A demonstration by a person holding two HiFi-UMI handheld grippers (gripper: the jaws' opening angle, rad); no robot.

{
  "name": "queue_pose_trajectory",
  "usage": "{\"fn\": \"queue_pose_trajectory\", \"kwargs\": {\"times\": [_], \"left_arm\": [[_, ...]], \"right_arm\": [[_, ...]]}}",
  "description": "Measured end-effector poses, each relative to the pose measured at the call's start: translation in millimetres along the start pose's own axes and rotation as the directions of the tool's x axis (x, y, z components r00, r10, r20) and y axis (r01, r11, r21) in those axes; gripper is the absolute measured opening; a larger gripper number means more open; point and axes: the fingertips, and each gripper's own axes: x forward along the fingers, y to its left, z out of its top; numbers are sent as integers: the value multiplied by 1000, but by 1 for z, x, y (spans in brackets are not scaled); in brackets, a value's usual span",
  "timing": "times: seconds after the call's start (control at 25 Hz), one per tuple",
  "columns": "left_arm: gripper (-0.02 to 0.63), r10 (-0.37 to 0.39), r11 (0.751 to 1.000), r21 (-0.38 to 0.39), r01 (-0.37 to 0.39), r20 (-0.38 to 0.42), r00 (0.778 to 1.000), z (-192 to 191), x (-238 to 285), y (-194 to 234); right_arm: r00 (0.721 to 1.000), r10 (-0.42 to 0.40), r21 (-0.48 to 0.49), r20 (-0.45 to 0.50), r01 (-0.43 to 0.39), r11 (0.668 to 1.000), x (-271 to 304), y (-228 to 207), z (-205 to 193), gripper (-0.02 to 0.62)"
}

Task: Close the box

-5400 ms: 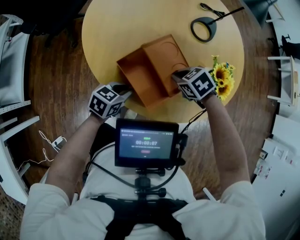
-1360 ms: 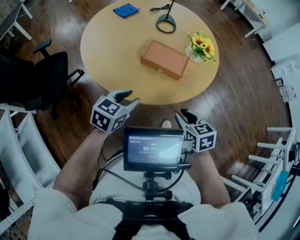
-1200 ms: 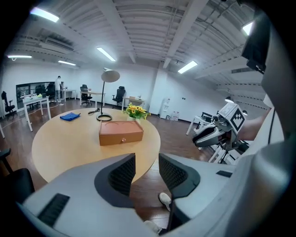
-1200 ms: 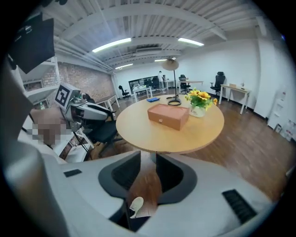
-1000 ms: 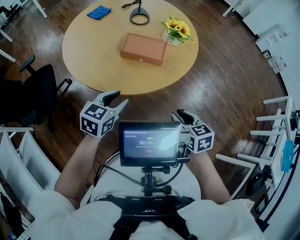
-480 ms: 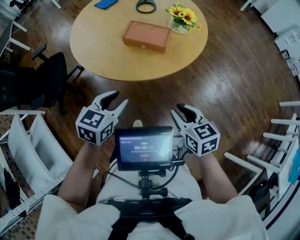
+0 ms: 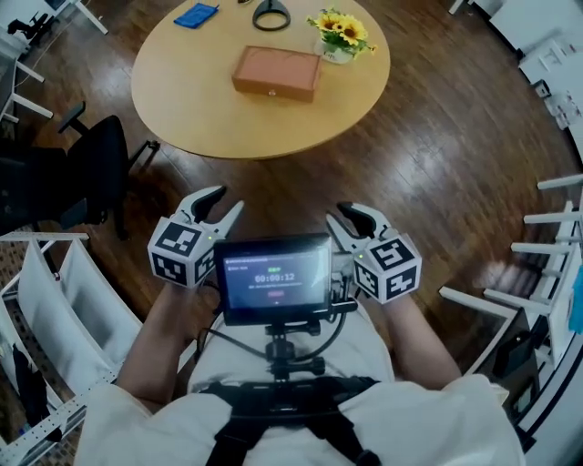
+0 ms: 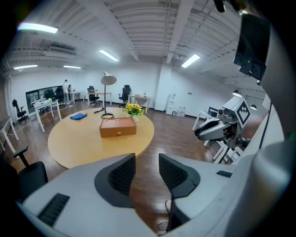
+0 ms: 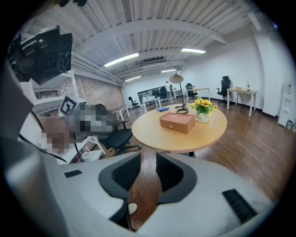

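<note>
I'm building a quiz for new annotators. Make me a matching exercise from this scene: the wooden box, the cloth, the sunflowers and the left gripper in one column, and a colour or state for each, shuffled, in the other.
Column one
1. wooden box
2. cloth
3. sunflowers
4. left gripper

Column two
A. jaws apart, nothing between them
B. yellow
C. brown, lid down
D. blue

Pairs: 1-C, 2-D, 3-B, 4-A

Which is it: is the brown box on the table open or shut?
Shut: the brown box shows a flat lid, no gap.
</note>
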Motion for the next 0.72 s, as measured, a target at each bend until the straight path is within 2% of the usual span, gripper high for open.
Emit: {"fn": "queue_pose_trajectory", "kwargs": {"times": [0.16, 0.72], "left_arm": [[163, -24, 1000, 13, 23, 23, 999, 1, -16, 15], [163, -70, 998, 3, 70, 81, 994, -35, -78, 71]], "right_arm": [[1000, -25, -24, -17, 25, 999, 7, 24, 0, 110], [994, -99, -74, -36, 97, 993, 31, 105, 10, 110]]}}
